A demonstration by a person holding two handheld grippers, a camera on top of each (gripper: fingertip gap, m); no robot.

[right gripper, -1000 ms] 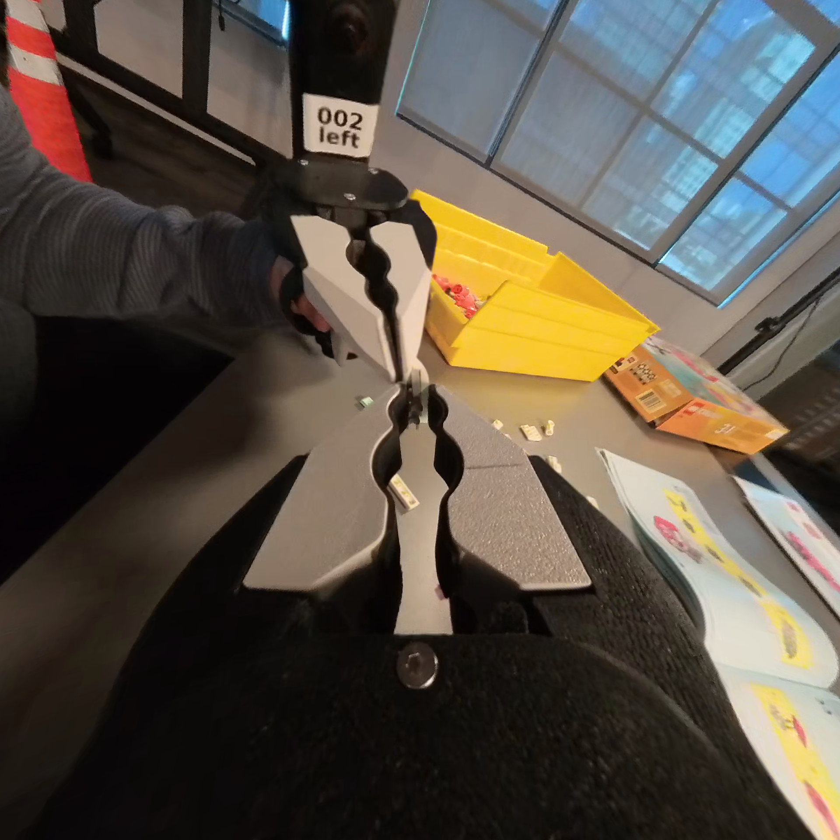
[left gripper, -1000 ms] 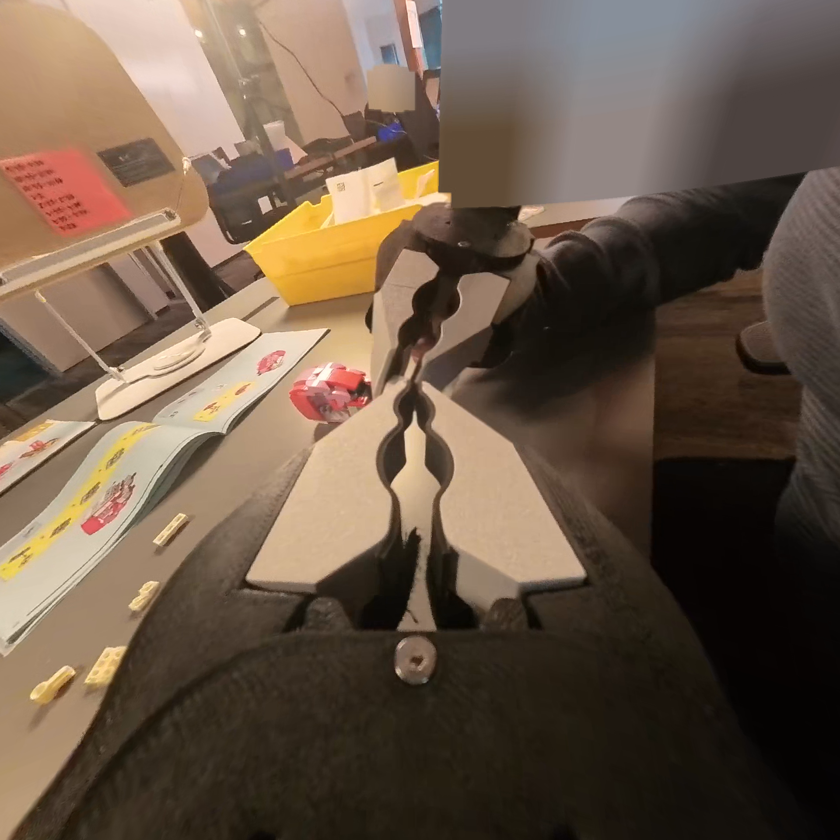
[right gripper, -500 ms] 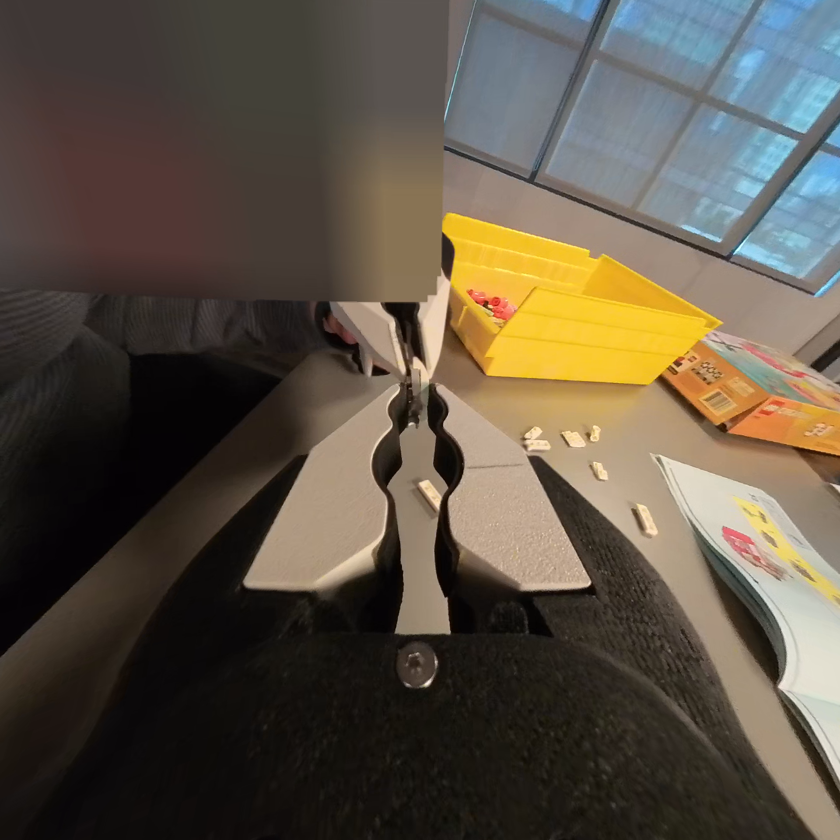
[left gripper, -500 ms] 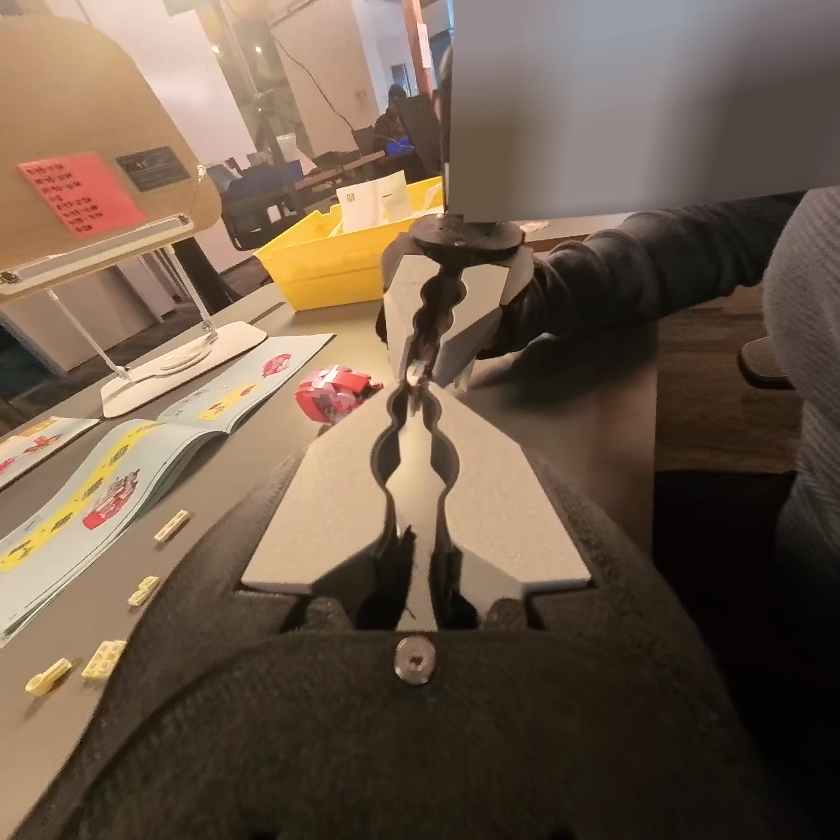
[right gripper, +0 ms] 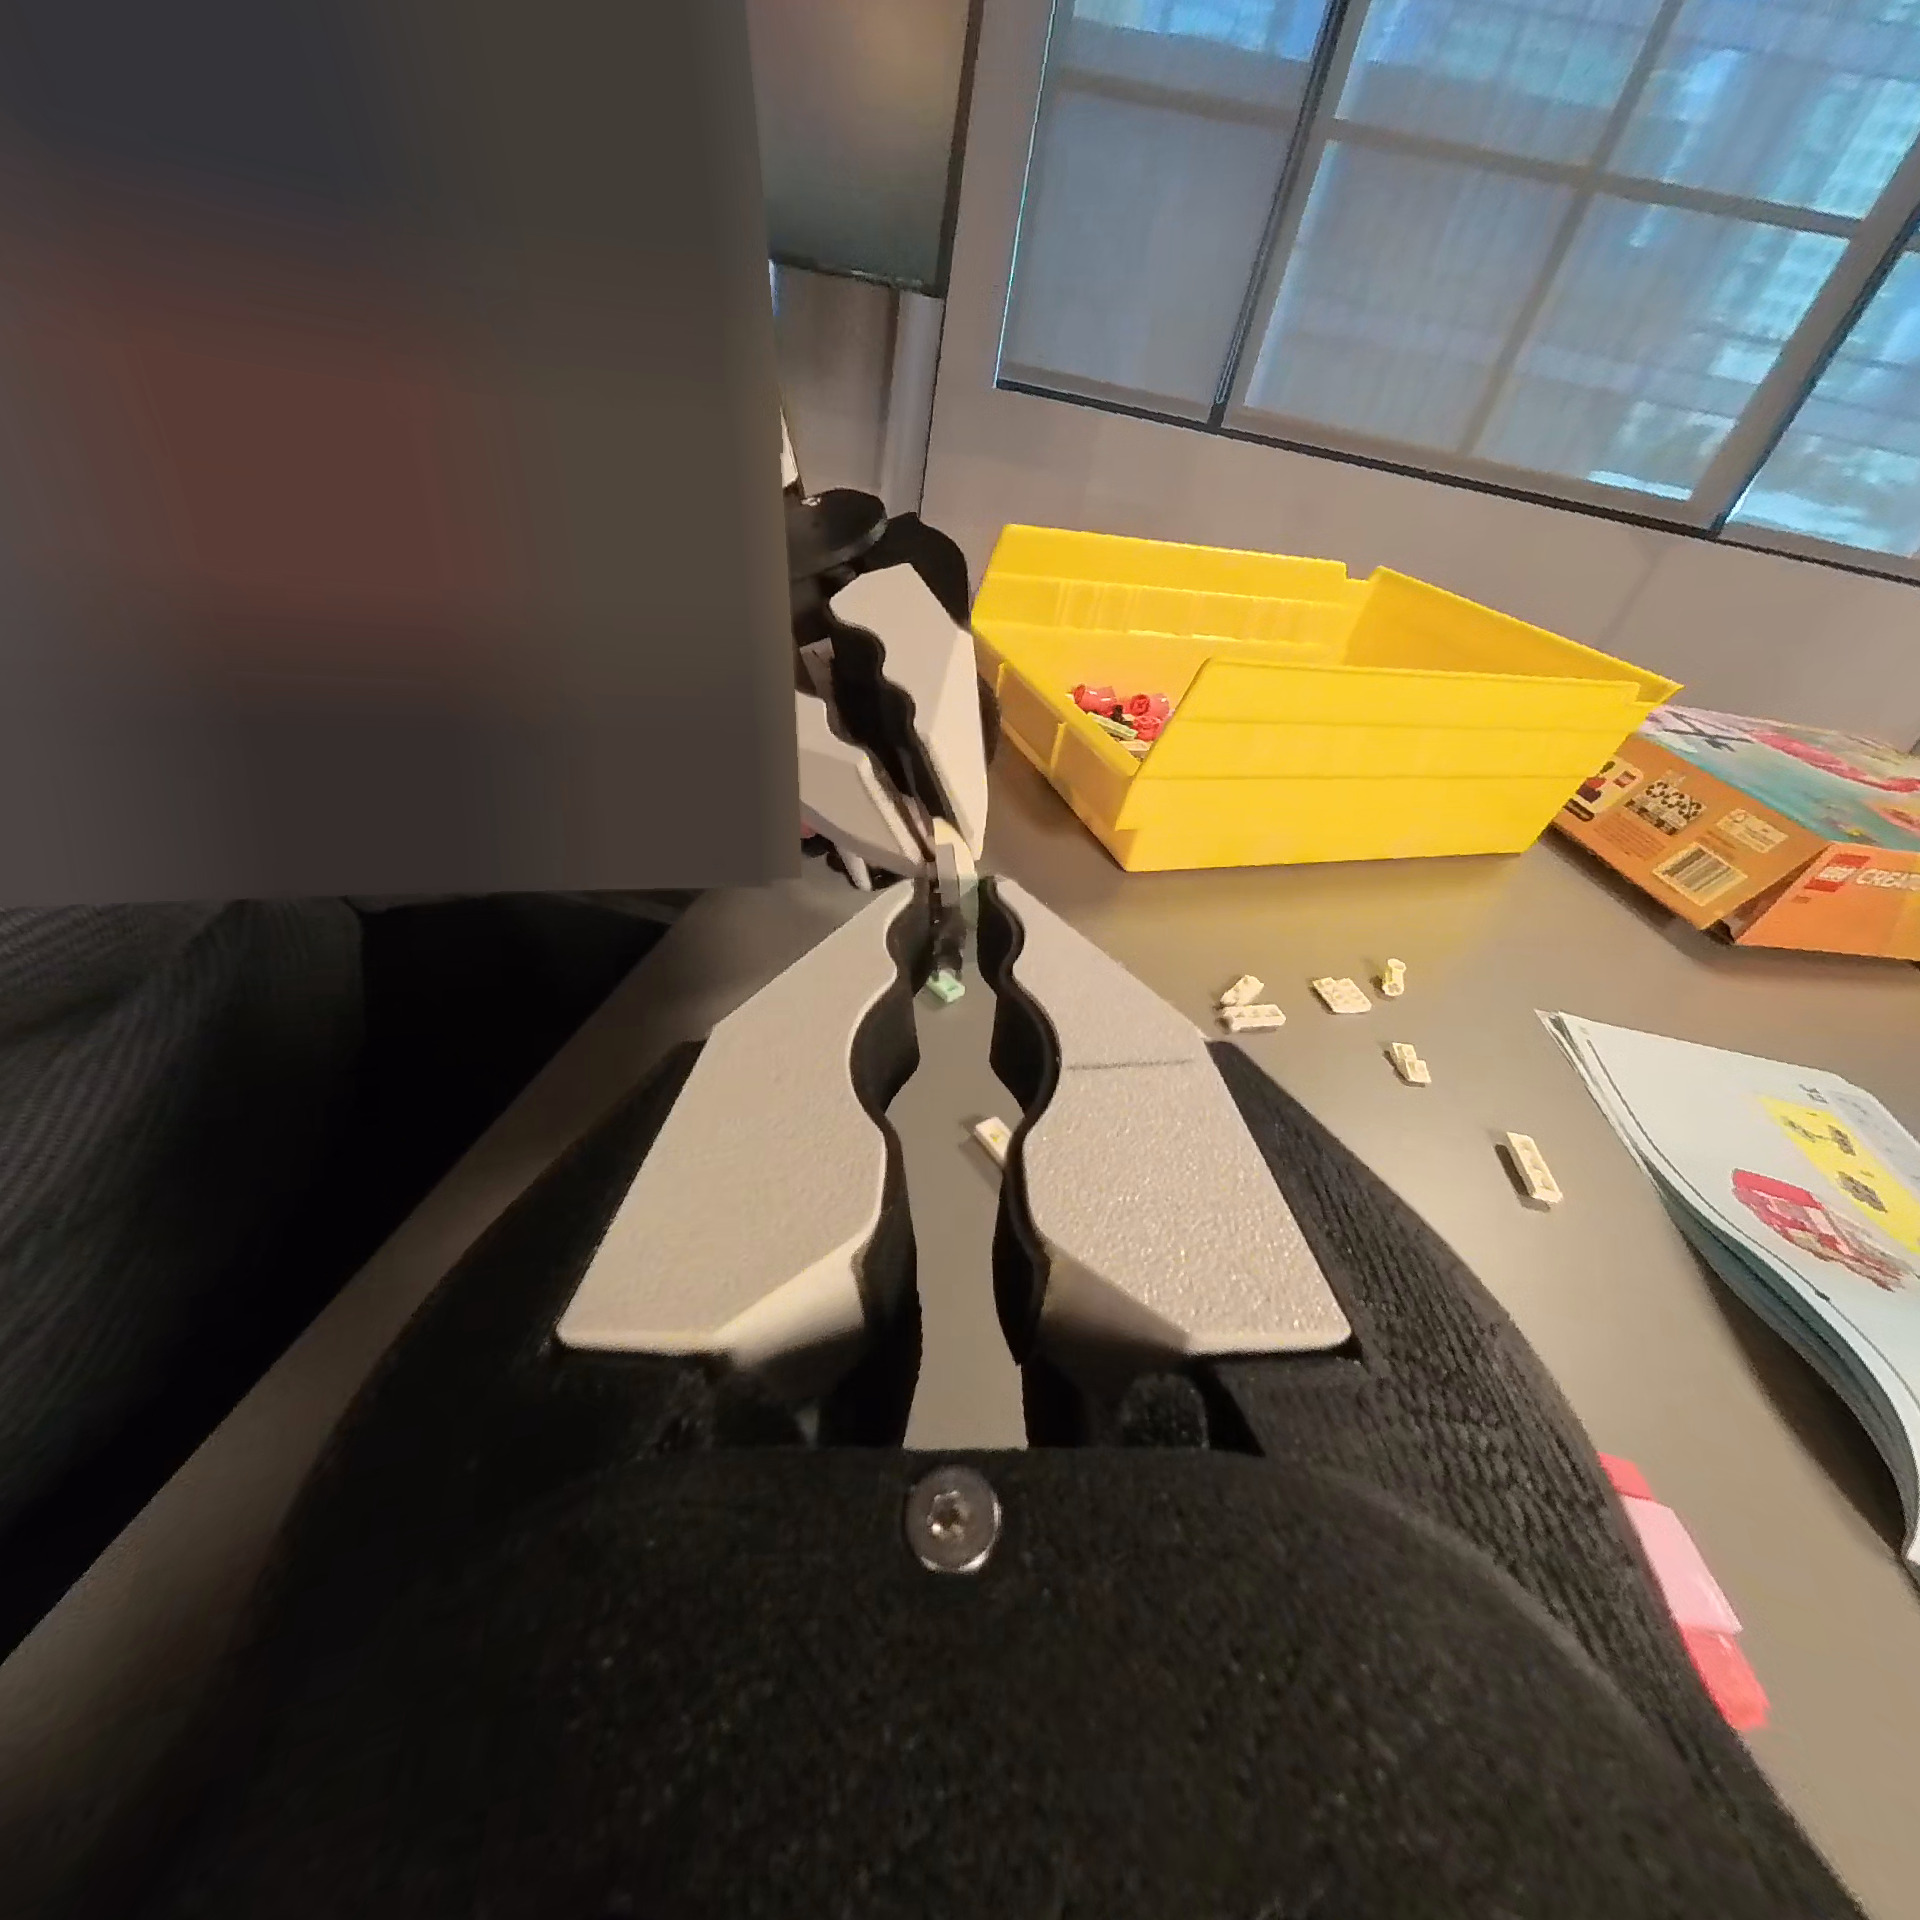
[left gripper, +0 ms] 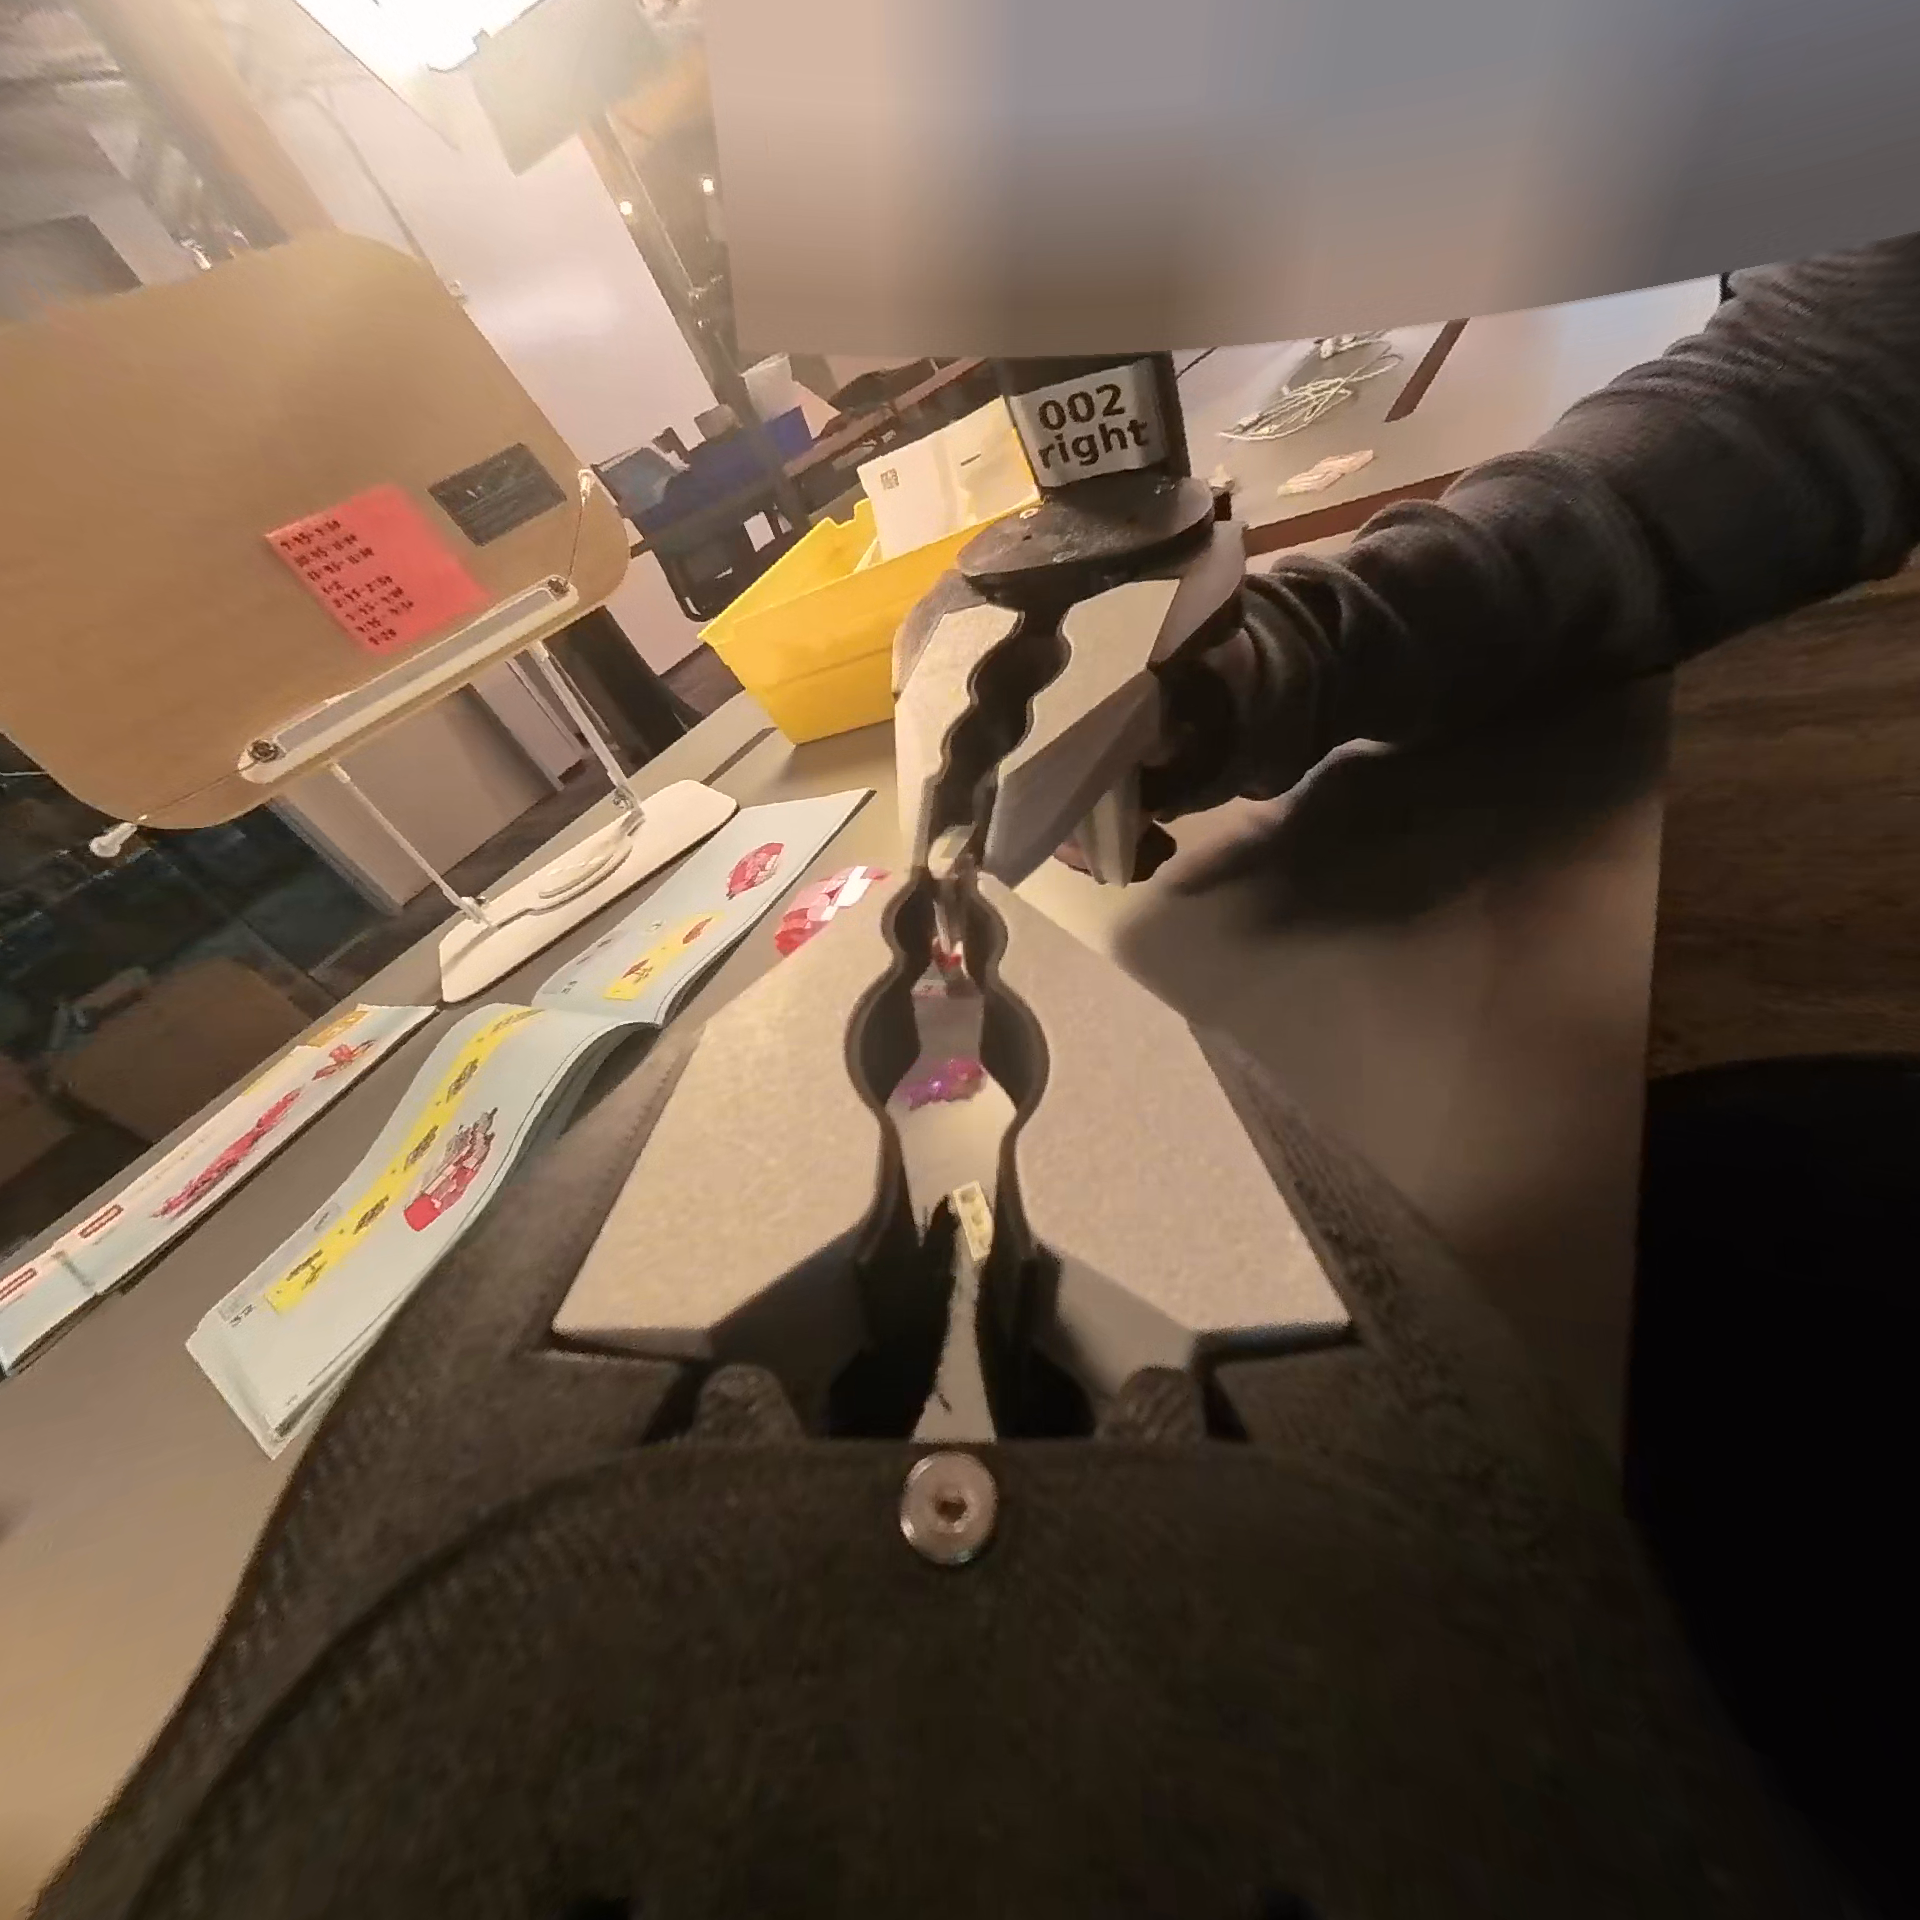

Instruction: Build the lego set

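In the left wrist view, the left gripper (left gripper: pixel 943 906) is hovering above the grey table (left gripper: pixel 790 769) with its jaws nearly together. They are pinching a thin pale brick piece with a red bit at its lower end (left gripper: pixel 948 930). Motion blur is hiding how firmly the pads are pressing. The right gripper (left gripper: pixel 951 854), held by a hand in a dark sleeve (left gripper: pixel 1558 582), is pointing down at it, tip to tip. It is clamping a small white brick piece (left gripper: pixel 945 854), seemingly so that the two pieces meet in the air. A red and white brick model (left gripper: pixel 826 904) is sitting just beyond the tips. An open pale blue instruction booklet (left gripper: pixel 436 1122) is lying flat to the left, probably kept where it can be read.

In the right wrist view, the right gripper's jaws are standing a little apart, closing on something small and dark at the tips. The left gripper is reaching in from above and holding its pale piece against it. A pale green brick (right gripper: pixel 943 989) is showing just below; it is not clear whether it is held or lying on the table. Loose cream bricks (right gripper: pixel 1252 1013) are lying scattered apart, likely so each can be picked singly. A yellow plastic bin (right gripper: pixel 1299 769) and an orange cardboard box (right gripper: pixel 1766 842) are standing farther back.
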